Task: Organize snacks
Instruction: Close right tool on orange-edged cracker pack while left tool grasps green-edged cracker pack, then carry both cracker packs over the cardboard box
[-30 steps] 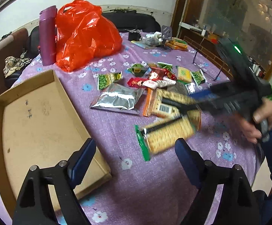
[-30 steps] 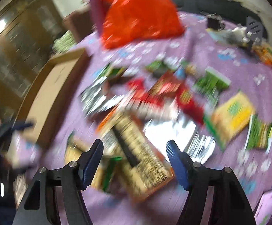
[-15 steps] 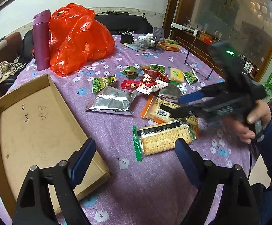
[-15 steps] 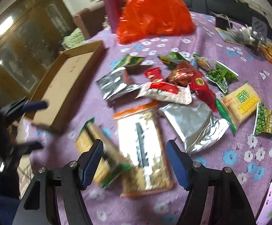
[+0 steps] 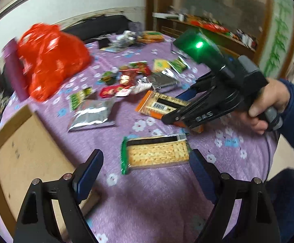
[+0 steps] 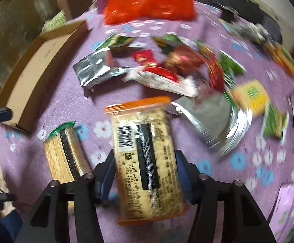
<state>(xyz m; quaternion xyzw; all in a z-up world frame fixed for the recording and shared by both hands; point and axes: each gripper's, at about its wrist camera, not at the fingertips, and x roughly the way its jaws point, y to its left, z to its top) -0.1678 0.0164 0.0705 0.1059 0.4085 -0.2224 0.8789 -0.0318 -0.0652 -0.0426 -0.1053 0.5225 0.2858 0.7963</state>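
Your right gripper [image 6: 145, 174] brackets the orange-edged cracker pack [image 6: 147, 158] on a table strewn with snacks.

Its blue fingers [image 6: 106, 174] sit narrow against both long sides of the pack, which lies on the purple flowered tablecloth [image 6: 61, 109]; the blurred right wrist view leaves it unclear whether they are pressing. Your left gripper [image 5: 146, 166] hangs wide apart and empty above the near edge of the table, with the green-edged cracker pack [image 5: 155, 151] lying flat between and just beyond its tips. The cardboard tray [image 5: 25, 156] sits to the left, its bare floor showing. Farther back lie a silver foil pouch [image 5: 93, 115], a scatter of small red and green packets [image 5: 126, 79], a red plastic bag [image 5: 49, 58] and a purple bottle [image 5: 15, 70] beside it.
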